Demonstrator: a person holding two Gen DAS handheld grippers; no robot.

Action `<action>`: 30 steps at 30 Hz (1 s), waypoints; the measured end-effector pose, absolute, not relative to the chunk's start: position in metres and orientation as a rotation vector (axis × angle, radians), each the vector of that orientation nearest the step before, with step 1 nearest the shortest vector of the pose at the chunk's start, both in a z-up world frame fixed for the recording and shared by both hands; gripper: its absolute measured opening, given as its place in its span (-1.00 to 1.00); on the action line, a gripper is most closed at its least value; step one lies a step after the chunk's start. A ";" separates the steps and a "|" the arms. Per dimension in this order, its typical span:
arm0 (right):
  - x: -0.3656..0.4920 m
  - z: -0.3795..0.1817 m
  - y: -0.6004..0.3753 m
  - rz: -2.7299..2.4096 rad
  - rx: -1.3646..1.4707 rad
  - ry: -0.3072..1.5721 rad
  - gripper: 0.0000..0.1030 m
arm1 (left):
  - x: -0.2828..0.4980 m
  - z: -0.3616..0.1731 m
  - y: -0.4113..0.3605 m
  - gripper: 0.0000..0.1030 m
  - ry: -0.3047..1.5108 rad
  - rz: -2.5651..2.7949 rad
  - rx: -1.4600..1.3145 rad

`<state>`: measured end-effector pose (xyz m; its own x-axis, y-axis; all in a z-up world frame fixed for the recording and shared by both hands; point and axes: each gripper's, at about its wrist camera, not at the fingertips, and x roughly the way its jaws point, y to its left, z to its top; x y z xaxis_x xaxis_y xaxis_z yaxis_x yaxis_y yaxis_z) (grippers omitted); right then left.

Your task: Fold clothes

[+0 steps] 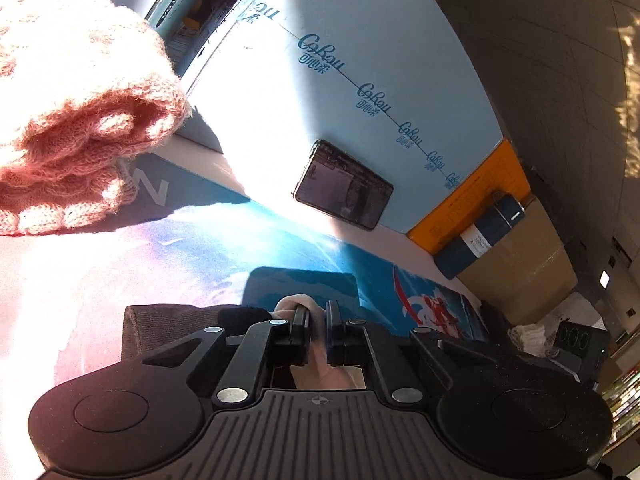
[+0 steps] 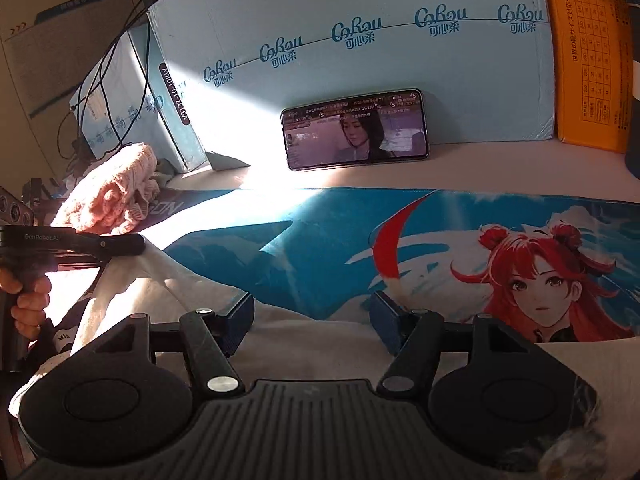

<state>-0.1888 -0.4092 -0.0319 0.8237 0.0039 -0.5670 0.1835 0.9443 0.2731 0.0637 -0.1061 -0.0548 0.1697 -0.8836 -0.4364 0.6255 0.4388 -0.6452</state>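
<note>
A white garment [image 2: 304, 340] lies on a blue printed desk mat [image 2: 320, 248], rumpled and partly in strong sunlight. My left gripper [image 1: 316, 312] is shut on a fold of this white cloth [image 1: 316, 348], which shows between its nearly touching jaws. In the right wrist view, the left gripper [image 2: 136, 244] holds the garment's raised left edge, with a person's hand [image 2: 28, 300] on its grip. My right gripper [image 2: 314, 320] stands open just over the garment, its blue pads apart and not pressing on the cloth.
A folded pink knitted sweater [image 2: 116, 192] [image 1: 72, 120] sits at the mat's far left. A phone [image 2: 356, 128] [image 1: 344, 186] leans against a light blue cardboard box [image 2: 360, 60]. An orange box [image 2: 588, 60] and a dark bottle [image 1: 480, 236] stand at the right.
</note>
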 end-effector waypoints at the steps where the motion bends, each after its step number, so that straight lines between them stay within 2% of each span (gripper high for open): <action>1: -0.190 -0.031 -0.410 -0.115 0.320 0.593 0.21 | 0.065 -0.056 -0.108 -0.88 0.888 -1.099 -0.350; 5: -0.203 -0.021 -0.415 -0.113 0.434 0.533 0.21 | 0.066 -0.053 -0.109 -0.81 0.894 -1.108 -0.340; 6: -0.208 -0.016 -0.414 -0.094 0.480 0.514 0.22 | 0.065 -0.049 -0.108 -0.74 0.883 -1.113 -0.334; 10: -0.226 -0.002 -0.402 -0.002 0.643 0.498 0.26 | 0.052 -0.036 -0.104 -0.08 0.843 -1.140 -0.310; 11: -0.227 -0.001 -0.398 -0.001 0.687 0.517 0.26 | 0.049 -0.035 -0.104 -0.04 0.844 -1.144 -0.302; 15: -0.229 -0.008 -0.386 0.024 0.837 0.583 0.22 | 0.037 -0.036 -0.109 -0.03 0.847 -1.146 -0.245; 17: -0.229 -0.013 -0.380 0.035 0.879 0.605 0.17 | 0.032 -0.038 -0.112 -0.09 0.840 -1.139 -0.202; 18: -0.229 -0.015 -0.376 0.023 0.863 0.615 0.04 | 0.030 -0.038 -0.113 -0.19 0.828 -1.138 -0.179; 19: -0.228 -0.017 -0.371 0.014 0.839 0.628 -0.07 | 0.027 -0.038 -0.114 -0.51 0.815 -1.138 -0.157; 21: -0.228 -0.019 -0.363 0.003 0.799 0.641 -0.52 | 0.028 -0.037 -0.116 -0.79 0.784 -1.124 -0.131; 22: -0.230 -0.018 -0.361 -0.001 0.788 0.631 -0.60 | 0.029 -0.036 -0.118 -0.84 0.768 -1.116 -0.120; 23: -0.231 -0.018 -0.359 -0.005 0.777 0.621 -0.68 | 0.031 -0.035 -0.119 -0.84 0.760 -1.107 -0.119; 28: -0.239 -0.020 -0.348 -0.020 0.740 0.613 -0.71 | 0.039 -0.033 -0.127 -0.83 0.749 -1.071 -0.080; 29: -0.241 -0.022 -0.345 -0.044 0.705 0.618 -0.71 | 0.038 -0.033 -0.127 -0.78 0.747 -1.057 -0.057; 30: -0.244 -0.023 -0.342 -0.057 0.676 0.611 -0.71 | 0.036 -0.033 -0.128 -0.64 0.745 -1.043 -0.035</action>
<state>-0.2436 -0.3421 -0.0233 0.8245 0.1435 -0.5474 0.2415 0.7855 0.5698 0.0362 -0.1276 -0.0334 0.2852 -0.7911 -0.5411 0.7687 0.5260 -0.3639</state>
